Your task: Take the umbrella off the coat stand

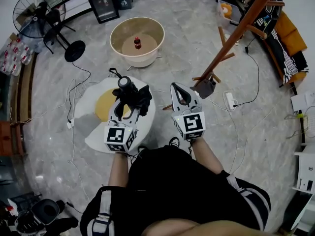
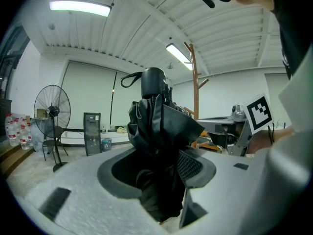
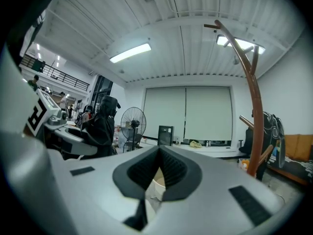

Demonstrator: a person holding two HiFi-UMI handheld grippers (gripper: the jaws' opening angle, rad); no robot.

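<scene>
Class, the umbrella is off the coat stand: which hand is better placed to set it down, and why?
Left. Its tongs grip the folded black umbrella, while the right tongs are shut, empty and nearer the coat stand.

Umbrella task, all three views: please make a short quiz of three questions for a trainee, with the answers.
1. True or false: the black umbrella hangs on the coat stand.
2. What stands in the round tub? A) a bottle B) a shoe C) a fan
3. Fill in: the jaws of the right gripper are ___, with nothing between them.
Key: 1 false, the left gripper grips it; 2 A; 3 shut.
</scene>
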